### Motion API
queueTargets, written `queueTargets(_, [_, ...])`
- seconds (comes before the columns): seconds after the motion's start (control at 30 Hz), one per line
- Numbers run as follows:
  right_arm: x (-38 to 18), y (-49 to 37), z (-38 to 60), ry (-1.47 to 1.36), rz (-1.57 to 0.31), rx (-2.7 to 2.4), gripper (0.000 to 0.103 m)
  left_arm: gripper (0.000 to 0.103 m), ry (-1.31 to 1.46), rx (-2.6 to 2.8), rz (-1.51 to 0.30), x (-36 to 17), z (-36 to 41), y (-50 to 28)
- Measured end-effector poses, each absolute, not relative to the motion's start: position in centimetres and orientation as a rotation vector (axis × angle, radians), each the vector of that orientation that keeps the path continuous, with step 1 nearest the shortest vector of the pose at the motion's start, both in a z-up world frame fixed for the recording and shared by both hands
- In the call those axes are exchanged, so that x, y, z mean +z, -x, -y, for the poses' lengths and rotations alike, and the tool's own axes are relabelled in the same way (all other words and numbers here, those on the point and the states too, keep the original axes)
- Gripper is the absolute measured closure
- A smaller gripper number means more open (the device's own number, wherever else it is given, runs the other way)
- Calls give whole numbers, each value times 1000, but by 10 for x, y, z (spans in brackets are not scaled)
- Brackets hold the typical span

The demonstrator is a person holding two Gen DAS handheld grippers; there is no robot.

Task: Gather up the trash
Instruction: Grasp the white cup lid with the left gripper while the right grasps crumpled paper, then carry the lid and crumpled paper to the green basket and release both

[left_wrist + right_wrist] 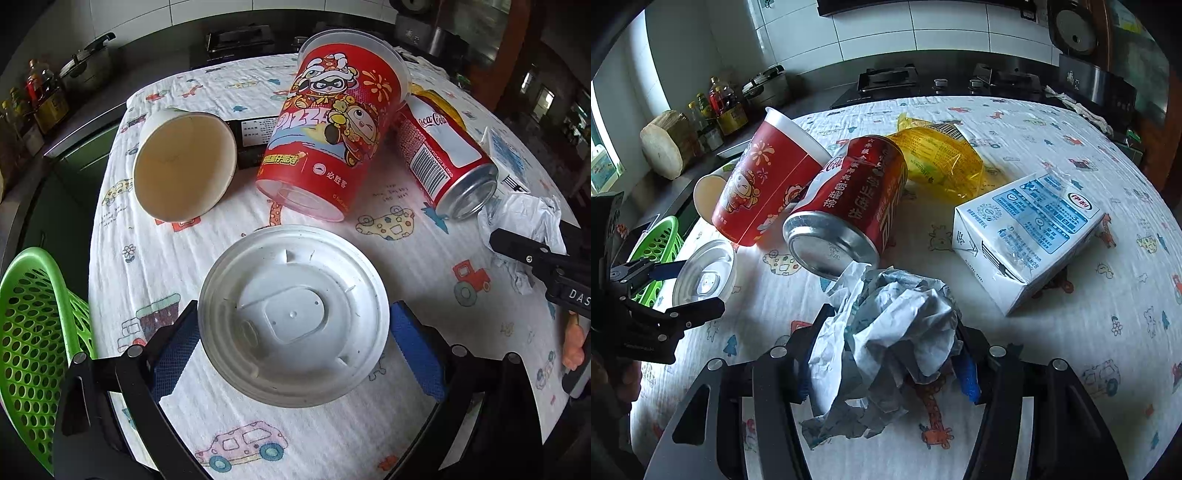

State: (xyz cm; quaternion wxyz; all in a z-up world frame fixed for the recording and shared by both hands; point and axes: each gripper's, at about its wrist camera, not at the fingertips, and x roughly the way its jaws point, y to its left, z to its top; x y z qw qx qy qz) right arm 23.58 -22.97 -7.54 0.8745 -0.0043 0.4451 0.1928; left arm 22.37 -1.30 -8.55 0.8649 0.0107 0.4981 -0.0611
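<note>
My left gripper (295,317) is shut on a round white plastic lid (291,314), its blue pads against the rim on both sides. The lid is tilted just above the printed tablecloth (332,435). In the right wrist view, my right gripper (892,332) is shut on a crumpled wad of white paper (897,325) that rests on the cloth. More trash lies on its side behind them: a red pizza cup (325,129), a red cola can (857,199), a beige paper cup (184,166), a white and blue milk carton (1030,229) and a yellow wrapper (938,158).
A green perforated basket (33,332) stands off the table's left edge, beside my left gripper. A black box (255,136) lies between the paper cup and the pizza cup. Behind the table a dark counter holds a stove (886,81), a pot and bottles.
</note>
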Motion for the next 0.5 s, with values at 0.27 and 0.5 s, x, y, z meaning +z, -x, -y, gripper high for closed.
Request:
queueTargets(0.27, [-74,-229,234,-7,-920,391,52,10,-26,-131,-1009,-81,10,-216])
queueTargets(0.5, [-62,-213,239,-39,-901,403,53,10,-3,-143,-956,-64,-2,-195])
